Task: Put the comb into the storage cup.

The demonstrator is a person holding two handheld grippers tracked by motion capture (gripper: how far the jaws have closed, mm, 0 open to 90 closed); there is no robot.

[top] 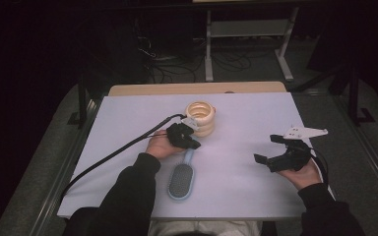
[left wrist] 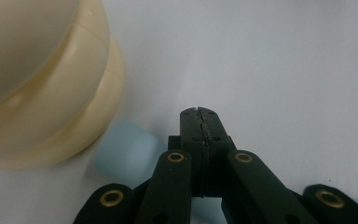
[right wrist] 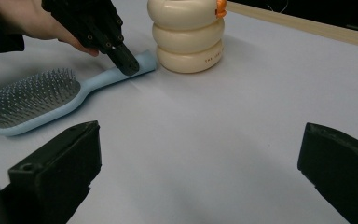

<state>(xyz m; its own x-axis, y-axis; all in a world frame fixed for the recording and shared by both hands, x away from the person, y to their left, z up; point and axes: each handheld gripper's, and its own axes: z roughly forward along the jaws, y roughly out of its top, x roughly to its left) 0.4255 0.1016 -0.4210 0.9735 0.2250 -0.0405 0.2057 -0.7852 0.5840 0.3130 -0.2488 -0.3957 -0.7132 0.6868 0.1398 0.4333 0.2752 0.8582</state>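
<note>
A light blue hairbrush (top: 181,179) (right wrist: 37,98) lies bristles up on the white mat, and its handle (left wrist: 126,149) points at a cream container (top: 200,118) (left wrist: 42,93) (right wrist: 189,37) made of three stacked rings. My left gripper (top: 195,145) (left wrist: 199,112) (right wrist: 129,67) is shut with its jaws pressed together and nothing between them. Its tip sits at the handle's end, just beside the container. My right gripper (top: 268,149) (right wrist: 200,154) stands open over bare mat at the right, holding nothing, and faces the brush and the container.
The white mat (top: 256,113) covers most of the table, with a wooden edge (top: 197,88) showing at the back. A black cable (top: 118,152) trails from the left gripper to the left. A small orange part (right wrist: 221,8) sits at the container's top.
</note>
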